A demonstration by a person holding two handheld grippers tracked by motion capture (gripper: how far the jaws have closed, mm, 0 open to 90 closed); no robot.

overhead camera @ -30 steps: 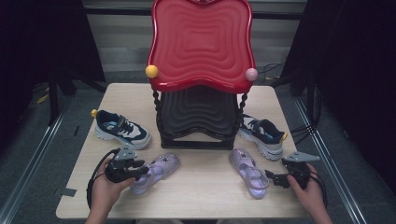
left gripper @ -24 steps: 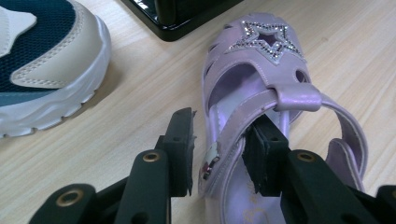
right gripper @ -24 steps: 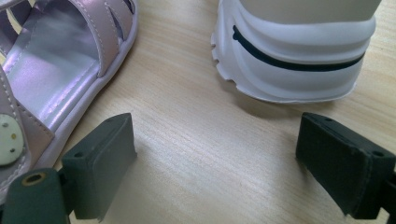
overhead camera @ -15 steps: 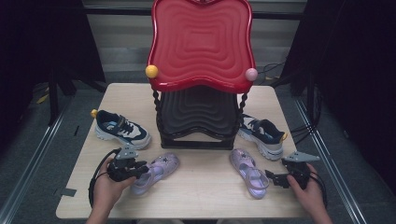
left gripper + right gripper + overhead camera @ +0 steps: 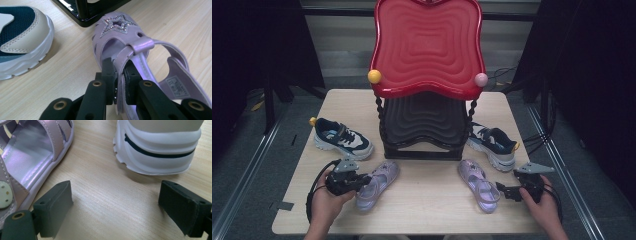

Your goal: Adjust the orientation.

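Observation:
A lilac sandal (image 5: 379,181) with a glittery star on its toe (image 5: 117,27) lies at the table's front left. My left gripper (image 5: 361,181) (image 5: 120,68) has just been closing and is now shut on that sandal's side strap, which runs up between the pads. The matching lilac sandal (image 5: 479,184) (image 5: 32,152) lies at the front right. Just right of it, my right gripper (image 5: 502,190) (image 5: 117,202) rests low over the wood, jaws wide open with bare table between them.
A two-tier rack stands mid-table, with a red wavy top shelf (image 5: 427,45) and a black base (image 5: 422,150) (image 5: 85,12). Navy-and-white sneakers flank it, one on the left (image 5: 342,137) (image 5: 20,37) and one on the right (image 5: 492,142) (image 5: 157,147). The wooden table (image 5: 427,210) ends near both hands.

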